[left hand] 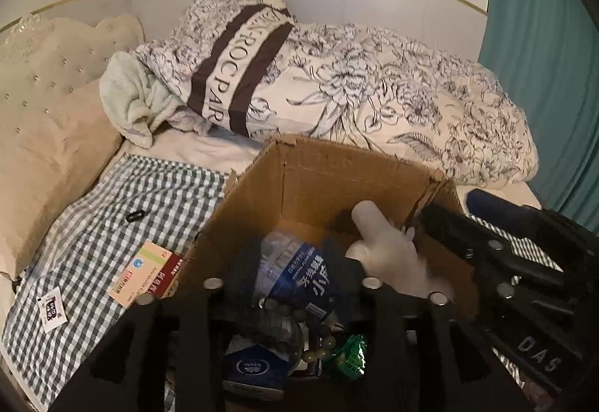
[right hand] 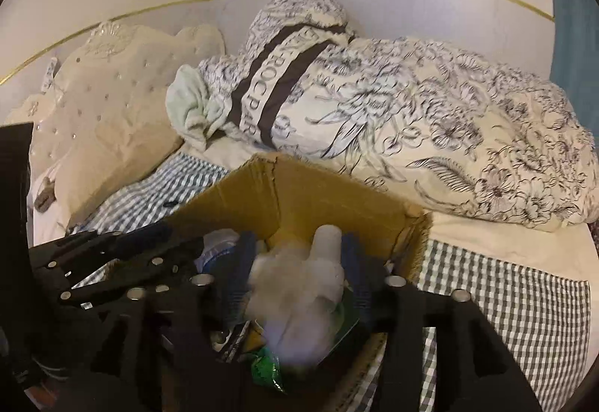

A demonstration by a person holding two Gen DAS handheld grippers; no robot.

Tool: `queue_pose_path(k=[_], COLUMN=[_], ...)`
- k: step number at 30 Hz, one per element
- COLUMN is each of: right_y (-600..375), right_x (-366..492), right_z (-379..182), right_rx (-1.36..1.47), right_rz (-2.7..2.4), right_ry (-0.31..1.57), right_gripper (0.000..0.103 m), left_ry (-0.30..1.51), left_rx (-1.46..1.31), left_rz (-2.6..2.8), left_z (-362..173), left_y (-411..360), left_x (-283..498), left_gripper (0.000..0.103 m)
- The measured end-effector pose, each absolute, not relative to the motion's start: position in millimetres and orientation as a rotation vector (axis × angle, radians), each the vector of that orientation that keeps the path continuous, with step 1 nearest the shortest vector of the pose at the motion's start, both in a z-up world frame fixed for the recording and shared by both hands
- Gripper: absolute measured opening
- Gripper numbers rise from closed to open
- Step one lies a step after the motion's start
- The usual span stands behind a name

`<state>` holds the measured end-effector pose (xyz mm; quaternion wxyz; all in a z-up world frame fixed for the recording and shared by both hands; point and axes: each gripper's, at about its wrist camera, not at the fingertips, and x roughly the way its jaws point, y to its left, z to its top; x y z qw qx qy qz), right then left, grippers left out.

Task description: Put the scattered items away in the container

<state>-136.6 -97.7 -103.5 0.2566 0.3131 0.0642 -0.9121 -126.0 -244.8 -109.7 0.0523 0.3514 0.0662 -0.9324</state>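
An open cardboard box [left hand: 318,179] sits on a checked cloth [left hand: 112,224] on the bed. My left gripper [left hand: 295,273] hangs over it, fingers apart, with a blurred blue dental floss bag [left hand: 303,281] loose between them. My right gripper [right hand: 299,254] is over the same box, jaws apart, and a blurred white bottle [right hand: 325,262] lies between them without being pressed. In the box lie a blue tissue pack [left hand: 254,367], a bead bracelet [left hand: 299,314] and a green packet [left hand: 350,356]. Outside on the cloth lie a medicine box [left hand: 142,273], a small sachet [left hand: 52,311] and a black clip [left hand: 134,215].
A bunched floral duvet [left hand: 374,93] and a mint towel [left hand: 134,101] lie behind the box. A beige tufted headboard [left hand: 48,93] stands at the left and a teal curtain [left hand: 543,75] at the right. Checked cloth [right hand: 505,299] also spreads right of the box.
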Motion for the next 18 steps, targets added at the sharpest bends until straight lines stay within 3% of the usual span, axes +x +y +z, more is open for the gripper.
queue_pose_path(k=[8,11,18], right_y=[-74,-64,-35], right_x=[-128,-124,-111], right_z=[-86,-78,-54], right_rx=[0.813,0.797,0.735], right_rz=[-2.516,-2.531,-2.603], right_ry=[0.122,0.105,0.054], right_gripper=[0.062,0.074,0.095], left_ry=[0.183,0.163,0.155], left_rx=[1.003,0.972,0.911], left_rz=[-2.825,-2.816,-2.809], left_z=[-91,-83,-63], left_y=[-240,-236,-228], left_x=[-115,-110,-96], left_gripper=[0.075,0.09,0.103])
